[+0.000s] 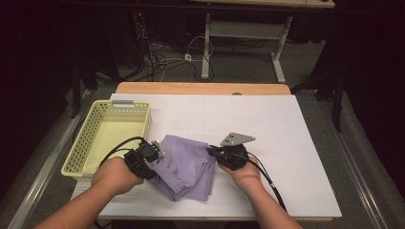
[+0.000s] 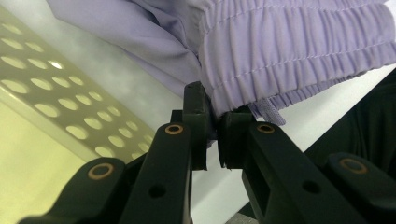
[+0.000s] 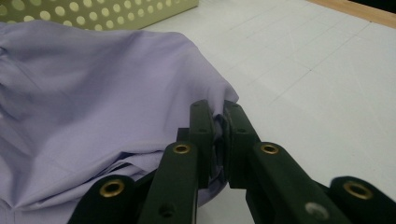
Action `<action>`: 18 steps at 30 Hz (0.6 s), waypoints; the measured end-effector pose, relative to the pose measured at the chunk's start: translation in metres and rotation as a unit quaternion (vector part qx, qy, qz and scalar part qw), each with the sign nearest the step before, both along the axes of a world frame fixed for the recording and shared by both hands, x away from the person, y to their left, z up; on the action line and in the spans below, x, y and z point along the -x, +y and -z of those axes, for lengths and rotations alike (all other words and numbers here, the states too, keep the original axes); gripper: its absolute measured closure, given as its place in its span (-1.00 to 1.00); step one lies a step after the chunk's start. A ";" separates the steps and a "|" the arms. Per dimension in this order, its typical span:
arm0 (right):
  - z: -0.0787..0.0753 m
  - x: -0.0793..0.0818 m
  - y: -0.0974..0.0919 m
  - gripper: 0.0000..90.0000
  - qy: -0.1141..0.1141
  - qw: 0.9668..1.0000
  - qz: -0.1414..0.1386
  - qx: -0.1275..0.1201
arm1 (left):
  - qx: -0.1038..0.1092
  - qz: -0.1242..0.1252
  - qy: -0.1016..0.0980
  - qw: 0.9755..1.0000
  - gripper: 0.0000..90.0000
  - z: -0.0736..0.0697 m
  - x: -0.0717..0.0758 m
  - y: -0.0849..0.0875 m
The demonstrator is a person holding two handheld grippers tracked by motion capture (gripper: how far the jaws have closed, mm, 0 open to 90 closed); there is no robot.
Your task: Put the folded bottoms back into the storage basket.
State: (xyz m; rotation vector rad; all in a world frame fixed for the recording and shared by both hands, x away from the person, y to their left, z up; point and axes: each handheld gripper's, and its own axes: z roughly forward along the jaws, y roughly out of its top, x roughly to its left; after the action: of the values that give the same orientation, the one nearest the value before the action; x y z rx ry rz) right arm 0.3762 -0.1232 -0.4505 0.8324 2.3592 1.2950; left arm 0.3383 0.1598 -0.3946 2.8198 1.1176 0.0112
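Note:
A lilac garment (image 1: 186, 167) with a gathered elastic waistband (image 2: 299, 51) lies folded on the white table (image 1: 267, 124), near its front edge. My left gripper (image 1: 155, 151) is at the garment's left side, shut on the waistband's edge (image 2: 212, 122). My right gripper (image 1: 211, 151) is at the garment's right side, shut on a fold of the smooth fabric (image 3: 215, 119). A hand holds each gripper from below.
A pale yellow perforated basket (image 1: 107, 136) stands at the table's left, close beside my left gripper; its wall (image 2: 56, 88) and rim (image 3: 107, 11) show in the gripper views. White table surface (image 3: 303, 79) stretches to the right and the back. Cables trail from both grippers.

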 end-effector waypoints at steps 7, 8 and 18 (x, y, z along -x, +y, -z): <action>-0.002 -0.003 -0.001 0.90 0.012 1.000 0.005 -0.007 | 0.013 -0.007 0.016 1.000 0.82 -0.005 -0.007 0.006; -0.003 -0.003 0.000 0.90 0.011 1.000 0.005 -0.006 | 0.011 -0.007 0.020 1.000 0.82 -0.007 -0.008 0.007; -0.017 -0.004 0.001 0.90 0.003 1.000 -0.004 0.002 | 0.011 -0.001 0.027 1.000 0.82 -0.023 -0.012 0.009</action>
State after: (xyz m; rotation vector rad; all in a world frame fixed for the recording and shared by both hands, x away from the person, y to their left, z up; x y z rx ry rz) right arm 0.3799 -0.1220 -0.4337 0.8289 2.3715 1.2930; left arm 0.3508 0.1690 -0.3716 2.8150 1.1232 -0.0774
